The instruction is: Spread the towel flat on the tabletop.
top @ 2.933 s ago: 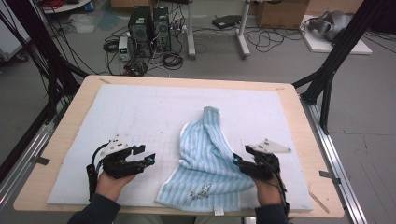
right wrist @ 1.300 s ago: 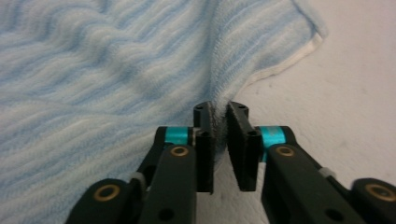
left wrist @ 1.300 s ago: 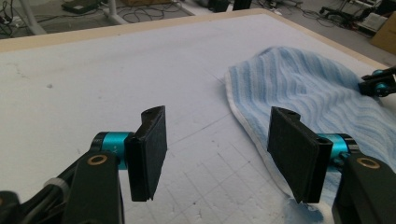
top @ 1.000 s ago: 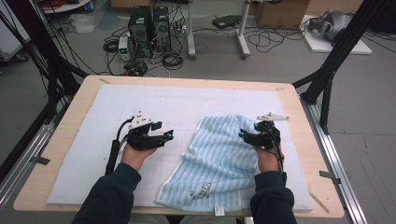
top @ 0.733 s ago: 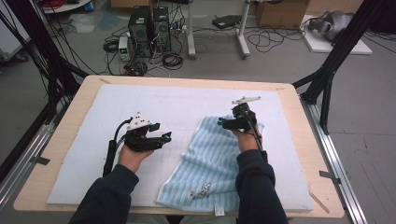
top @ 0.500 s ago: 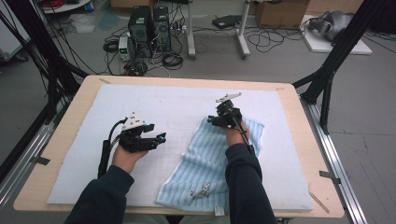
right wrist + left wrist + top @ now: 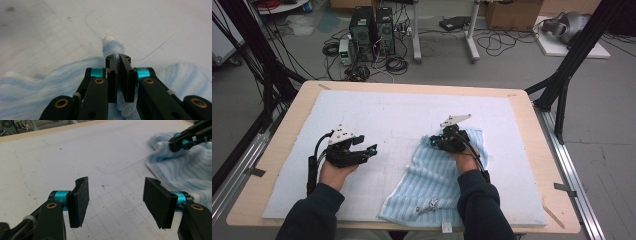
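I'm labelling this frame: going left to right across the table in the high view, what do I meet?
Left gripper, jaws open → bare white mat → right gripper, shut on the blue striped towel → wooden table edge.

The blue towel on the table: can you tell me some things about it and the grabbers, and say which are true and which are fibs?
1. The right gripper is pinching the blue striped towel. True.
2. The left gripper is holding the towel too. False: its jaws stand open over the white mat, holding nothing.
3. The towel lies on the mat's right half. True.
4. The towel is folded into a neat square. False: it lies rumpled.
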Motion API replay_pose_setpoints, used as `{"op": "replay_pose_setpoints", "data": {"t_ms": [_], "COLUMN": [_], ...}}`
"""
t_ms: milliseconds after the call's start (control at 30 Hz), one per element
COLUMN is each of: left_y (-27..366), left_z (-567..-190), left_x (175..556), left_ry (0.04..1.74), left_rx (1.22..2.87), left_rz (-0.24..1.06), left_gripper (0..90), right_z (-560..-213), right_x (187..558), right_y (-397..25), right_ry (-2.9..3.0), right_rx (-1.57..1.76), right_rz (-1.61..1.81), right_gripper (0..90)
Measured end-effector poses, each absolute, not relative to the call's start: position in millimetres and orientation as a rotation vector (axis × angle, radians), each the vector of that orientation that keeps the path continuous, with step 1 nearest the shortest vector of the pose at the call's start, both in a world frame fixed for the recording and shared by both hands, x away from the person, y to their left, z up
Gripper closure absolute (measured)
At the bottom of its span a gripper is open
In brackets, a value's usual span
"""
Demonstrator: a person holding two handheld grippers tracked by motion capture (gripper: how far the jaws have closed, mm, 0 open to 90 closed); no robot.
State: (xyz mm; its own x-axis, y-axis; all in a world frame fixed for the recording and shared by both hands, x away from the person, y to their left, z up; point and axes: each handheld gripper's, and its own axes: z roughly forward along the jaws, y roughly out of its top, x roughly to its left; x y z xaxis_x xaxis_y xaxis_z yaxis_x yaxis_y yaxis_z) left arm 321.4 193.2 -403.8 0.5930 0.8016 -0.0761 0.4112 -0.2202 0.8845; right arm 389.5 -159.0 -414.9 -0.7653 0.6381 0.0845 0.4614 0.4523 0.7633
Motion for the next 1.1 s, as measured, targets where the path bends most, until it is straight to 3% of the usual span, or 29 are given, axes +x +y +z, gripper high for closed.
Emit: {"op": "replay_pose_setpoints", "data": {"t_ms": [267,433,600,767,967,1100], "left_y": [189,188,194,192,192,190], "left_z": [-403,-404,-403,-403,-402,-403], "left_x": [319,319,318,318,317,317], "left_ry": [0.965,0.963,0.968,0.960,0.953,0.948], "left_rx": [1.841,1.853,1.844,1.844,1.844,1.843], "left_rz": [0.496,0.495,0.502,0.493,0.491,0.486], "left_gripper": [38.1,38.1,38.1,38.1,38.1,38.1], "right_z": [-428,-433,-428,-423,-413,-397], "right_x": [342,336,337,348,353,359], "right_y": [-185,-189,-192,-193,-197,-208], "right_ry": [2.439,2.474,2.522,2.621,2.606,2.412], "right_rx": [0.952,0.964,1.004,1.079,1.100,1.168], "right_rz": [1.185,1.151,1.151,1.126,1.272,1.426], "right_gripper": [81.8,79.1,61.0,51.0,47.6,57.0]}}
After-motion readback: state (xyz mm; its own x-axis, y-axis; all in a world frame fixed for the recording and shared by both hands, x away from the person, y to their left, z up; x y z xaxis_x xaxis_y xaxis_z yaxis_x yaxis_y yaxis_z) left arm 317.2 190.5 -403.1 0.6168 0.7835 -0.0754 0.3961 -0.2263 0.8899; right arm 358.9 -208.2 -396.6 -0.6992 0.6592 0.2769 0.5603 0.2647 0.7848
